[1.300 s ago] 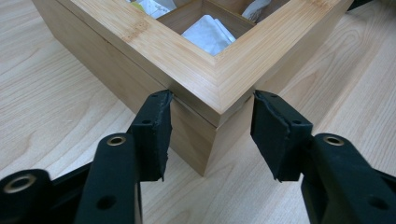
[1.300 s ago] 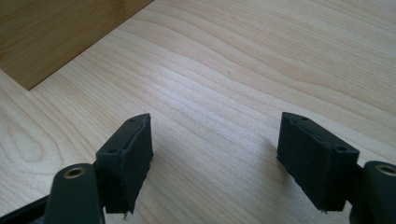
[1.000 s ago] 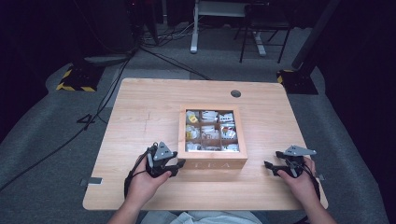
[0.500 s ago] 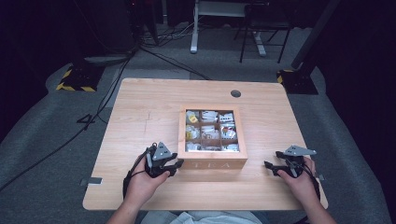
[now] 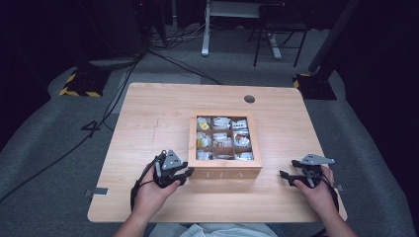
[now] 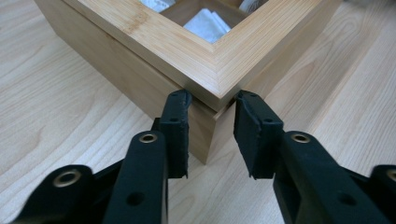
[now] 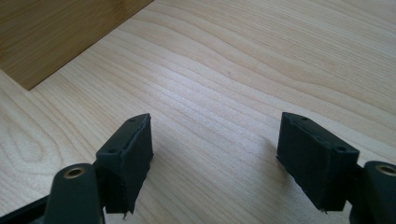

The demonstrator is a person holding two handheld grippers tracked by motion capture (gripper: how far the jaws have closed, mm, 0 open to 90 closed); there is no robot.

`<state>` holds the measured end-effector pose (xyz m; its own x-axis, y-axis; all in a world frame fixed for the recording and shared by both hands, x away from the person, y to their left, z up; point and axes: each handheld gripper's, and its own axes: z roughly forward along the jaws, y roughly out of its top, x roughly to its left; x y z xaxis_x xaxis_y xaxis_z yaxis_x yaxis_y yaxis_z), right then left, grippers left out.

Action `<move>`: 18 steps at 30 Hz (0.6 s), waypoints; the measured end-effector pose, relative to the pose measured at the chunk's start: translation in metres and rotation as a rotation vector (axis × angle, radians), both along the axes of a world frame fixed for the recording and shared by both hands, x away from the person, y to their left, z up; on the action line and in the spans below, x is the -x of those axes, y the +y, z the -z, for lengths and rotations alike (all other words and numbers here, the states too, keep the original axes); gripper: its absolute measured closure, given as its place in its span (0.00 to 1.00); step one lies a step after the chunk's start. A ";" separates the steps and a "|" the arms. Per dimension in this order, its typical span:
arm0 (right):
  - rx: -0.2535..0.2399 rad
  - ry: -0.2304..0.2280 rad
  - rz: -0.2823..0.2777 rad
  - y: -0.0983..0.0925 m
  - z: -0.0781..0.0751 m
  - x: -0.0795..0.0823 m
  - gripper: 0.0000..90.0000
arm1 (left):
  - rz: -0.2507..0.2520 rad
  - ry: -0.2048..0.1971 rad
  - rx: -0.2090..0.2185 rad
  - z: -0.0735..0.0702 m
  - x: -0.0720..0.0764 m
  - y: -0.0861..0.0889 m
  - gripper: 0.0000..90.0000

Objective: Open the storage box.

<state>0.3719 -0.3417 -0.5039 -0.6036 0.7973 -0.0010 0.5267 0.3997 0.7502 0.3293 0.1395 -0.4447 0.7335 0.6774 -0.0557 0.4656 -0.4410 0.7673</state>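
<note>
Your left gripper (image 5: pixel 187 174) rests on the wooden table (image 5: pixel 148 113) at the near left corner of the wooden tea box (image 5: pixel 225 173); in the left gripper view its jaws have just been closing around that corner (image 6: pixel 215 93), one pad (image 6: pixel 177 130) against each side face just under the lid's edge; the pads appear to touch the wood, so treat the tool as clamped on the box corner. The box stands at the middle of the table, nearer your edge, lid down; through the lid's window you see nine compartments holding tea bags (image 5: pixel 221 122); the front face carries lettering.

Your right gripper (image 5: pixel 288 176) lies on the table to the right of the box, well apart from it, pointing toward it; in the right gripper view its jaws stand wide apart over bare wood with nothing between them; the tool is released; a corner of the box (image 7: pixel 56 32) shows at the upper left of that view.
</note>
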 end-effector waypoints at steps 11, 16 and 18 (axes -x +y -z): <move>0.001 0.000 0.000 0.000 0.000 0.000 0.30 | 0.006 -0.004 0.019 -0.012 0.000 0.004 0.78; 0.002 0.001 -0.010 0.001 0.000 -0.003 0.30 | 0.004 0.004 0.025 -0.018 -0.002 0.004 0.79; 0.001 0.001 -0.010 0.002 0.000 -0.003 0.30 | 0.005 0.013 0.031 -0.020 -0.002 0.005 0.79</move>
<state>0.3753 -0.3397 -0.5037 -0.6114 0.7913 -0.0013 0.5238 0.4059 0.7489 0.3316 0.1441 -0.4243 0.7361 0.6713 -0.0864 0.4734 -0.4194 0.7746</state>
